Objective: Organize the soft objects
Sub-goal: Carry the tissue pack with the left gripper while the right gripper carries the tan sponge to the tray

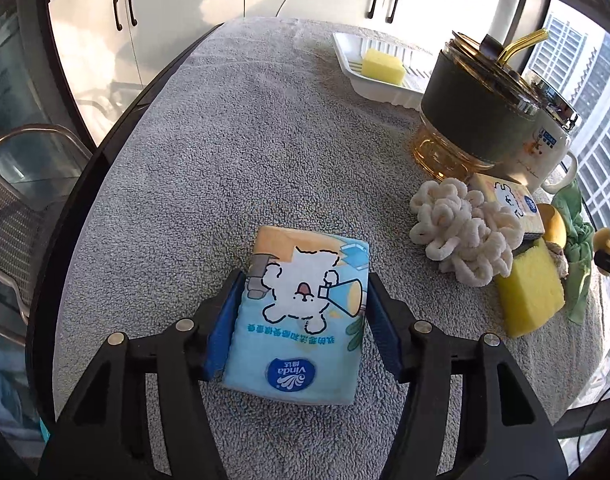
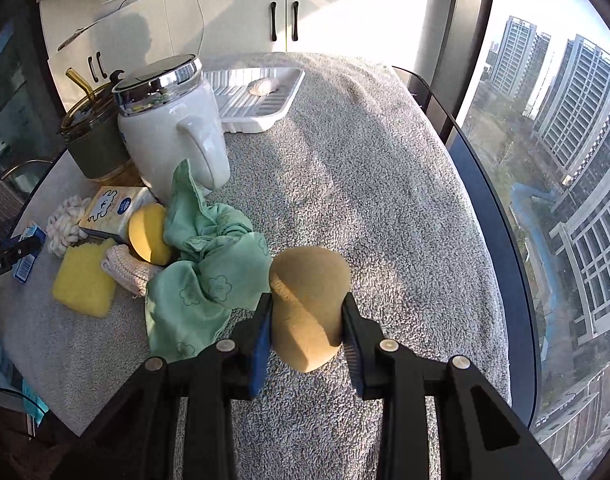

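Soft objects: blue tissue pack printed with a white cartoon bear (image 1: 301, 316) and tan egg-shaped sponge (image 2: 307, 304) — each between one gripper's jaws.
Left gripper (image 1: 303, 312): jaws partly open around the tissue pack, blue pads against its two long sides; the pack lies on the grey towel-covered worktop (image 1: 225, 160).
Right gripper (image 2: 307, 328): jaws narrowly set, clamped on the tan sponge.
Pile: green flower-print cloth (image 2: 209, 276), yellow rectangular sponge (image 2: 83, 284), cream looped yarn puff (image 1: 461, 236), yellow tissue pack (image 2: 113, 208) — heaped between the two grippers.
Far edge: white ribbed tray (image 1: 381, 88) holding a yellow sponge block (image 1: 383, 65); second white tray (image 2: 261, 100).
Beside pile: white lidded mug (image 2: 169, 128), dark-sleeved glass cup (image 1: 477, 108).
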The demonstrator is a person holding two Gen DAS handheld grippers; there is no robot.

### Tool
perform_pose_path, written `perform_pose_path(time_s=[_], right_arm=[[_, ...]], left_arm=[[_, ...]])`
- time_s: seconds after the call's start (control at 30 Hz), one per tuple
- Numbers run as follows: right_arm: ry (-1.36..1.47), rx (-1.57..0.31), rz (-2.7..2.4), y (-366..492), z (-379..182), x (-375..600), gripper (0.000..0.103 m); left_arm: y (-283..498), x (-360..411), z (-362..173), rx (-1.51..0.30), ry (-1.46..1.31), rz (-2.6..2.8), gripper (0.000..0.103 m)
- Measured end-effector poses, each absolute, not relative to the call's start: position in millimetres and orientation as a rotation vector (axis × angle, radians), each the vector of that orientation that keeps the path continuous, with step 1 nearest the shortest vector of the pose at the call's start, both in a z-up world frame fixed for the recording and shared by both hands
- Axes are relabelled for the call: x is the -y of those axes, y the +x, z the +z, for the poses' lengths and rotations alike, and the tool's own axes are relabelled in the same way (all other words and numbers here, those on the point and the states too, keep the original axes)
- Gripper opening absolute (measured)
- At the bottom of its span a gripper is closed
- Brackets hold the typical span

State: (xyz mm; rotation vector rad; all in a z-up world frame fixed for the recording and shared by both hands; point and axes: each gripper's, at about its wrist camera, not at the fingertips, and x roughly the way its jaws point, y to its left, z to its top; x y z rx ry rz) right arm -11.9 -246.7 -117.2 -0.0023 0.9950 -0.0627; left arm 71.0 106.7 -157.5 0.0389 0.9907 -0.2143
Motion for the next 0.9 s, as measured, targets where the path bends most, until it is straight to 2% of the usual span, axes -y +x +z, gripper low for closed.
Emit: perform_pose_path(time_s=[0.1,0.13,0.47,0.9], right_arm=[[-0.010,-0.996,-0.044,-13.4,-117.1,239.1,0.035],[-0.012,-0.995,-0.038,-14.5,-116.7,236.0,0.035],[-0.020,-0.994,-0.048,-5.9,-117.1,240.0,0.035],[0.021,-1.013,-0.093,46.2,-122.9,280.7,0.035]], left_arm=[[68.5,-98.0,-157.6,-0.986,0.087,-0.218,0.057],[66.9,-97.9,-156.7,-0.970,0.085,-0.213,0.051],[64.7,-103.8,-129.0,-0.897,0.076,-0.205,0.050],[137.5,-125.8,-125.9,-0.865,0.054,-0.147,0.050]])
